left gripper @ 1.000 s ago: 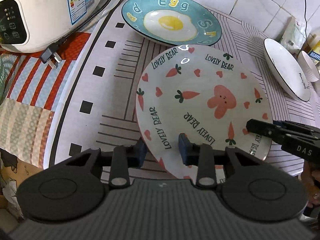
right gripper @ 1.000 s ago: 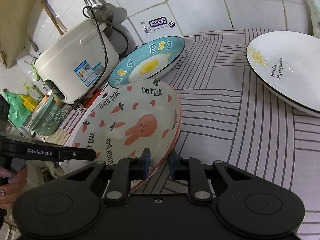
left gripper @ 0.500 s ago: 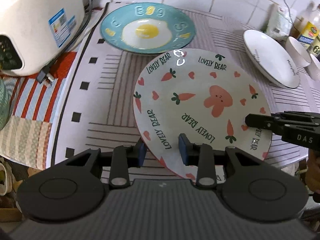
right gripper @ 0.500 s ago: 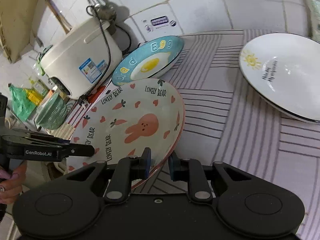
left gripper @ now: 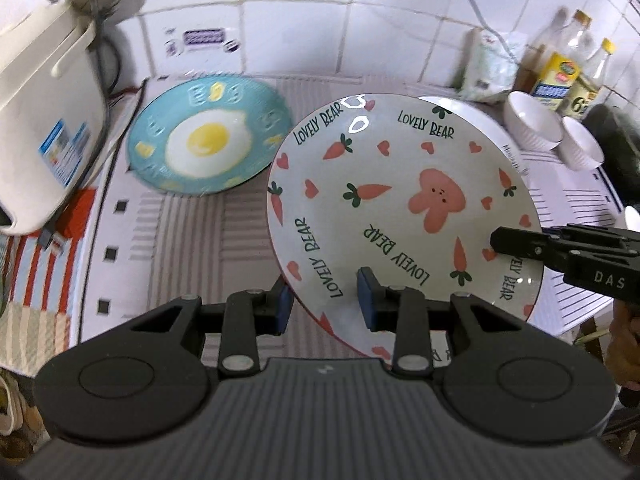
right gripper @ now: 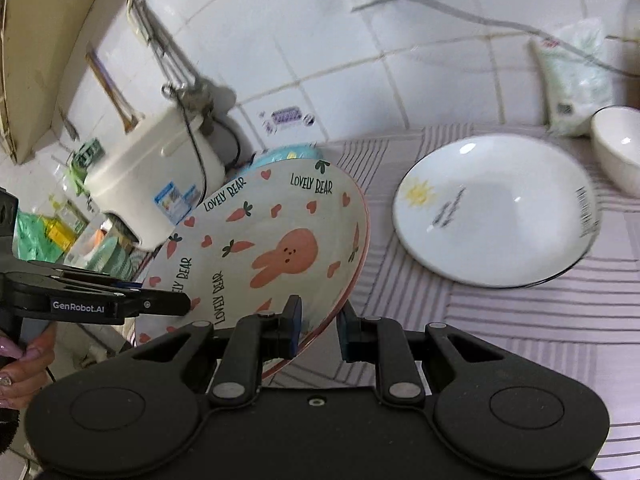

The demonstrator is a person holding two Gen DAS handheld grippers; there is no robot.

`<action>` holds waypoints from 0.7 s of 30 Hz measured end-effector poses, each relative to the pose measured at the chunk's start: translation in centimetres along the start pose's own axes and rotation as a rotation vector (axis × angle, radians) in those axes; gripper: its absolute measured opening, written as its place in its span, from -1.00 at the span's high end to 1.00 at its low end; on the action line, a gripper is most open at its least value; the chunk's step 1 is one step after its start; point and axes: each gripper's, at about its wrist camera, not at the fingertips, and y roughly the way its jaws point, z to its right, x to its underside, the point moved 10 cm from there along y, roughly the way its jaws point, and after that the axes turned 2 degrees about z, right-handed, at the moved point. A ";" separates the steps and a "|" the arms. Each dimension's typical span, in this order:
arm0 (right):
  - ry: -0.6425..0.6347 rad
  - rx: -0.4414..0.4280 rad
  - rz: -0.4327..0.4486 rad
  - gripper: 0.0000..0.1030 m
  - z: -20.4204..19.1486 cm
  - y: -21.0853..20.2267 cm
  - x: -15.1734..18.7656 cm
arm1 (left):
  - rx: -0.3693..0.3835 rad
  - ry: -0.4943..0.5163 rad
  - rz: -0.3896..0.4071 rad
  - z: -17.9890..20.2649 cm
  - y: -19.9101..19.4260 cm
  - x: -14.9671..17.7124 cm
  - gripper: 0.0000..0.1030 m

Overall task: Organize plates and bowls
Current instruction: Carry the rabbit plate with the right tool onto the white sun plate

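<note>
A white "Lovely Bear" plate with a pink rabbit and carrots is held in the air, tilted; it also shows in the right wrist view. My left gripper is shut on its near-left rim. My right gripper is shut on its right rim and shows in the left wrist view. A teal fried-egg plate lies on the counter to the left. A white plate with a sun drawing lies to the right. White bowls stand at the back right.
A white rice cooker with its cord stands at the left. Bottles and a bag line the tiled back wall. The counter wears a striped mat.
Both grippers have lifted the bear plate off the counter and carried it to the right, toward the white sun plate. The plate is now more tilted.
</note>
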 end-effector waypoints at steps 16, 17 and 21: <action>0.013 0.098 0.048 0.53 8.4 -3.7 -3.3 | 0.082 0.032 -0.008 7.6 6.0 -5.3 0.37; 0.019 0.102 0.048 0.53 8.9 -3.6 -3.5 | 0.083 0.032 -0.015 7.9 6.6 -5.6 0.37; 0.052 0.118 0.045 0.53 11.3 -2.8 -4.0 | 0.080 0.031 -0.045 8.9 8.9 -6.7 0.37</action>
